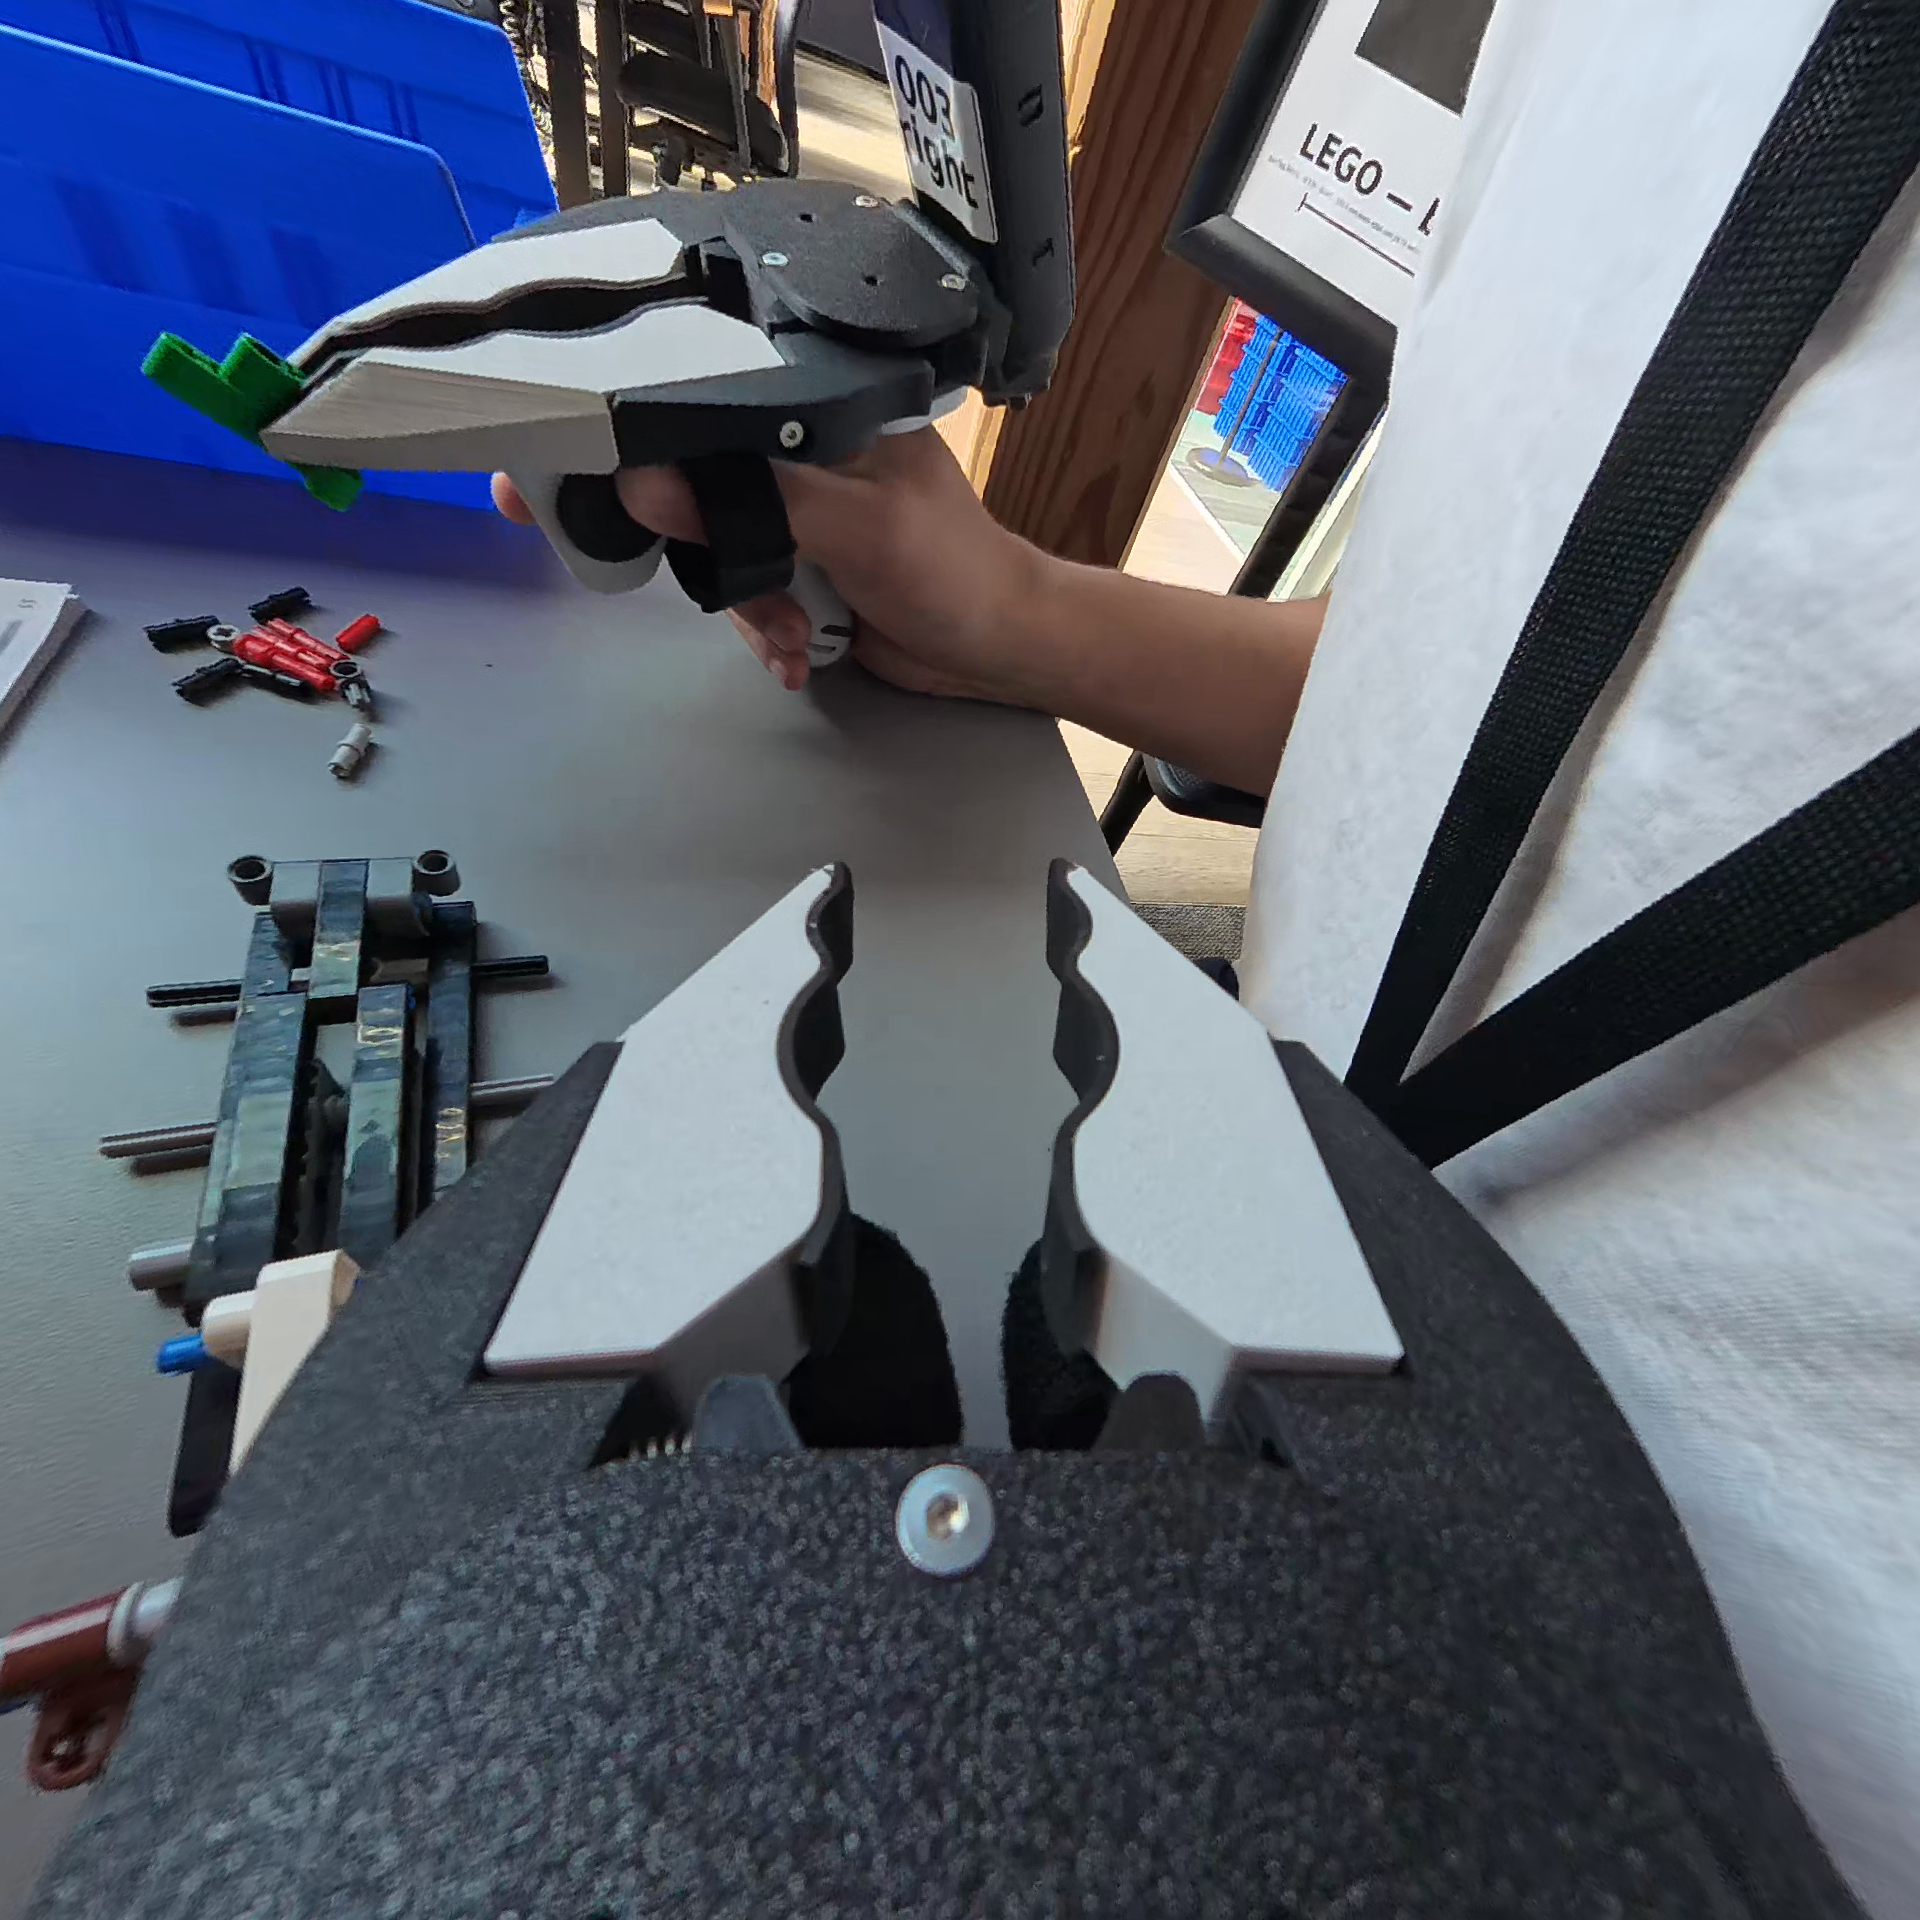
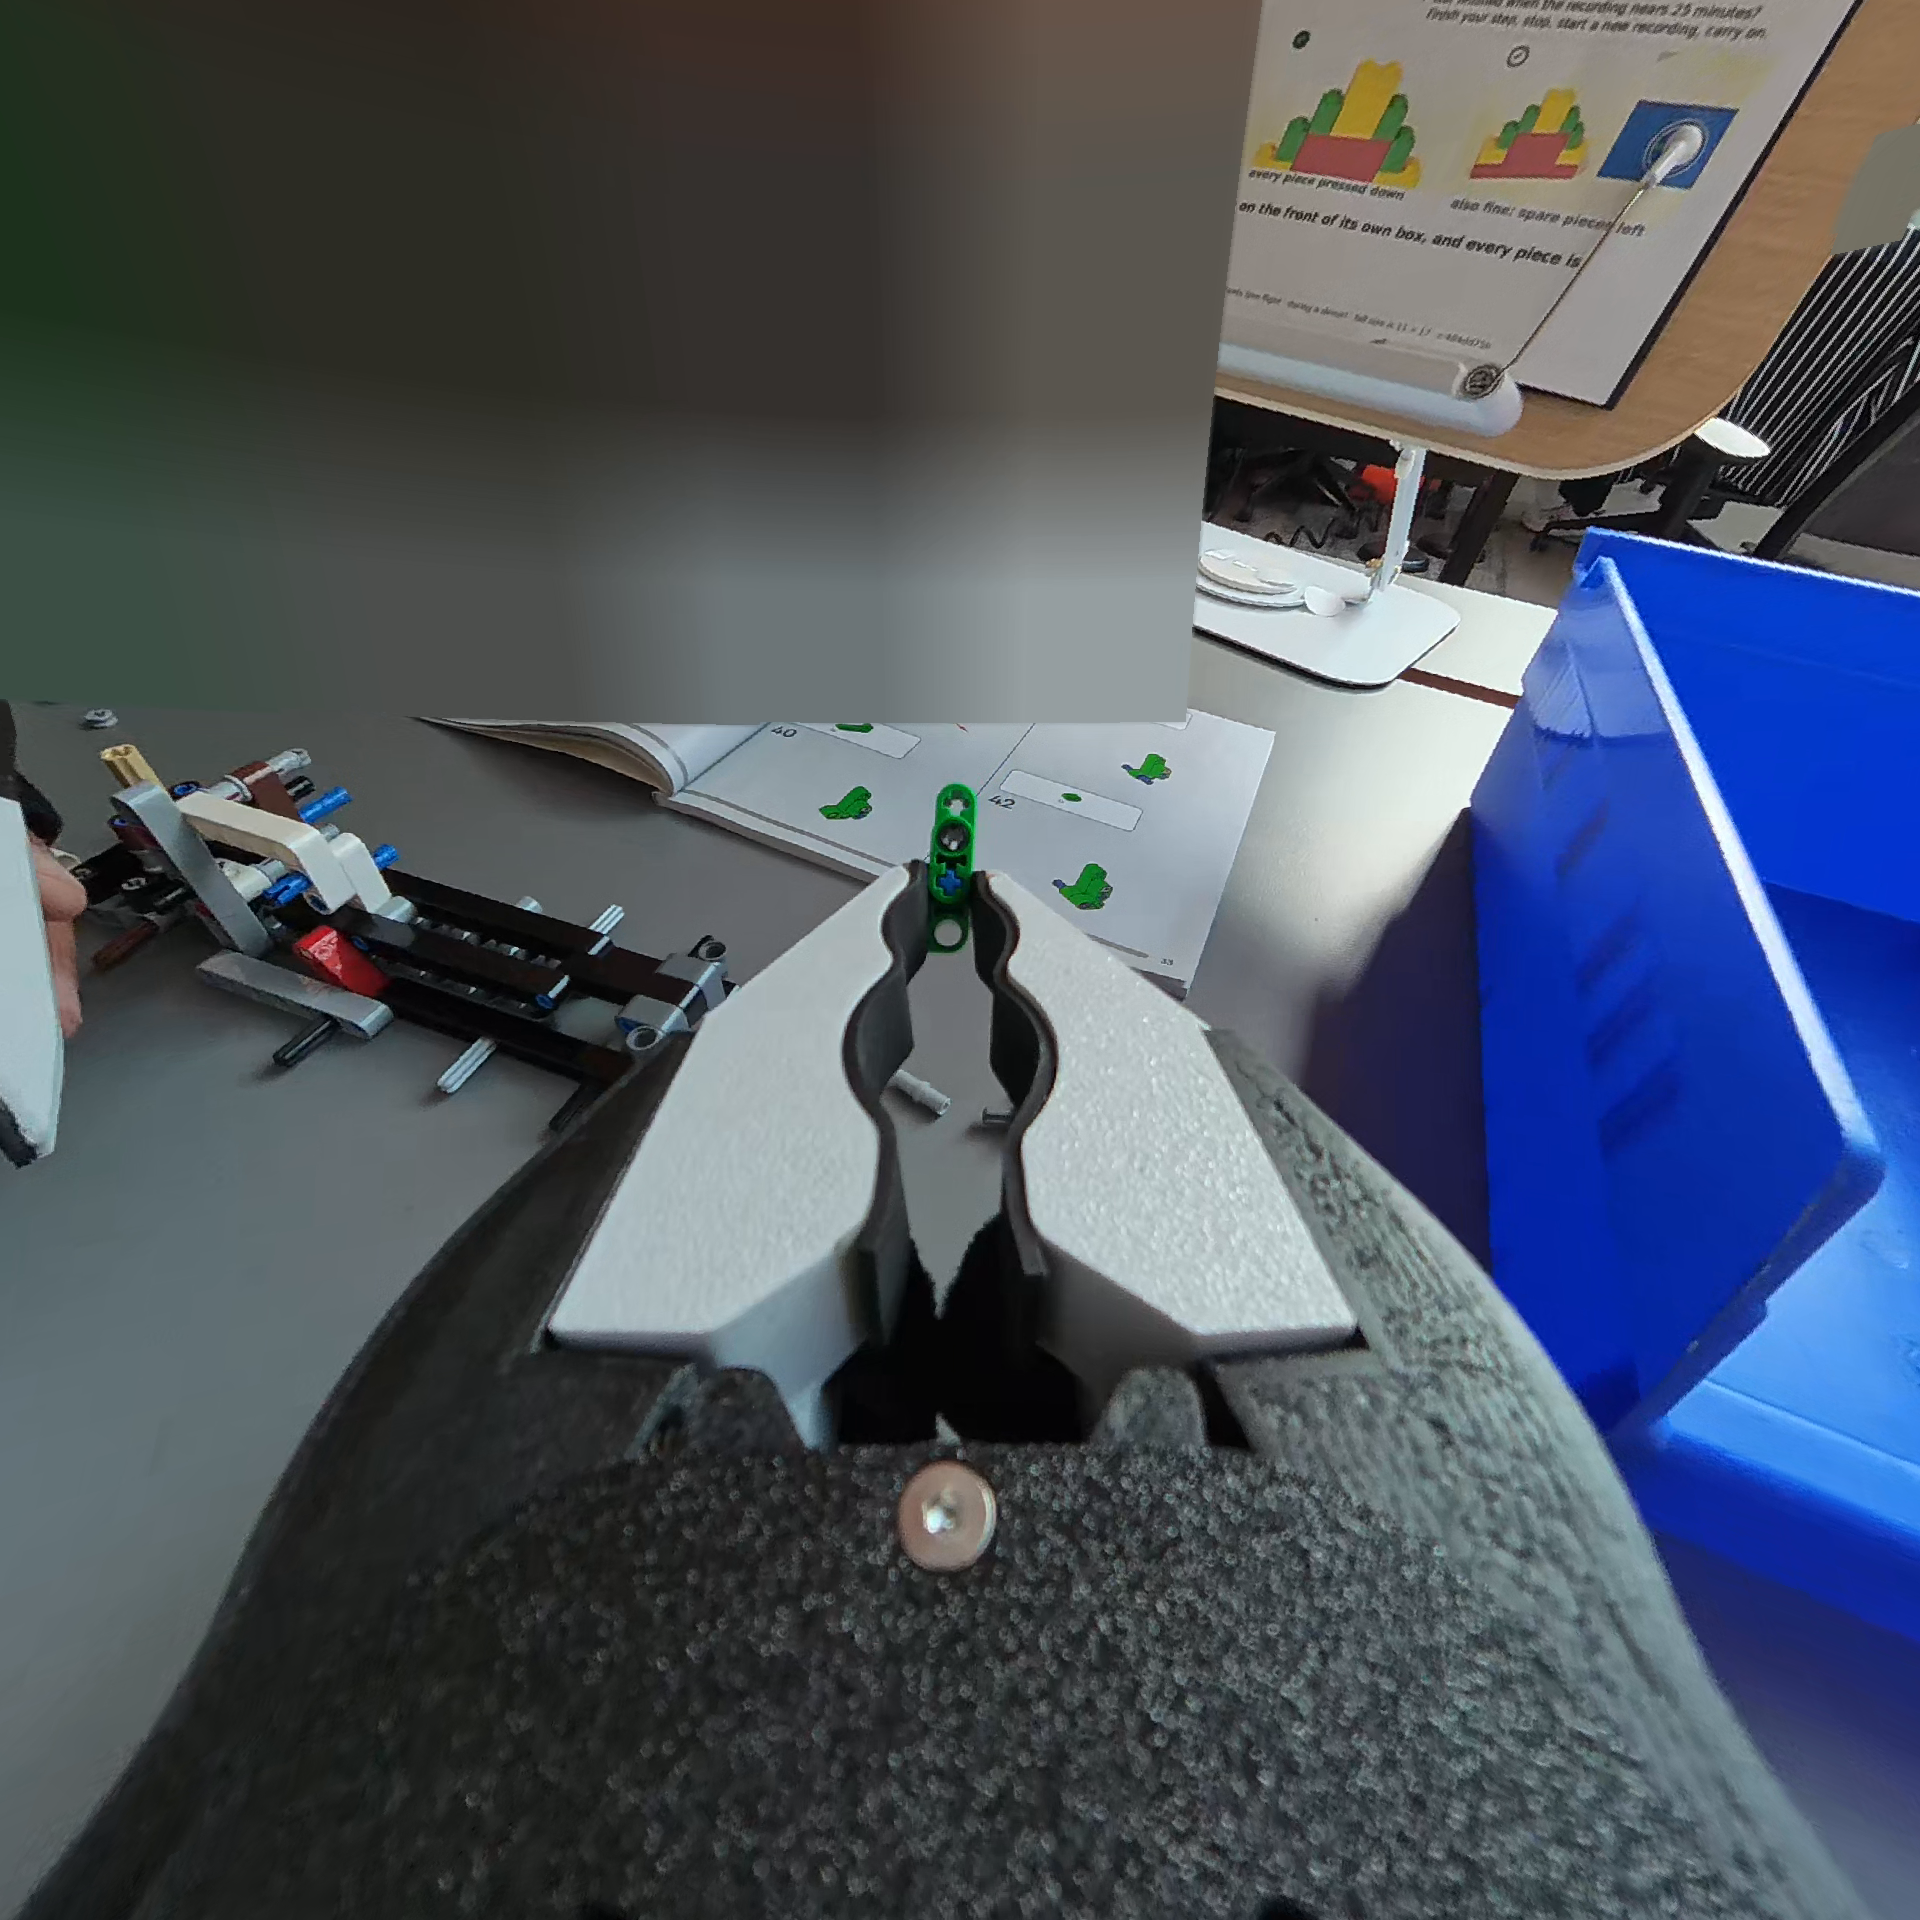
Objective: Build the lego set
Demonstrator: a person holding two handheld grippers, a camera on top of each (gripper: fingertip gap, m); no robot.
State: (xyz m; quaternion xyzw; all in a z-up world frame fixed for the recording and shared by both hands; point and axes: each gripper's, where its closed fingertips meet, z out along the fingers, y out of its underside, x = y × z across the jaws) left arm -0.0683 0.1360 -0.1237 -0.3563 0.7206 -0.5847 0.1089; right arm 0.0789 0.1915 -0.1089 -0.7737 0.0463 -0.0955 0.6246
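On the table to your left lies the half-built frame, untouched; your left tongs hang released above bare table beside it. Farther right, your right tongs are clenched on the green piece. Keep that pinch firm, steady the frame first, then line up the holes.

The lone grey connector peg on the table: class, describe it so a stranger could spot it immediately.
Start at the dark chassis build on the grey table. Beyond it lies a cluster of red and black pins. The grey peg sits alone just nearer than that cluster, the only pale piece there.
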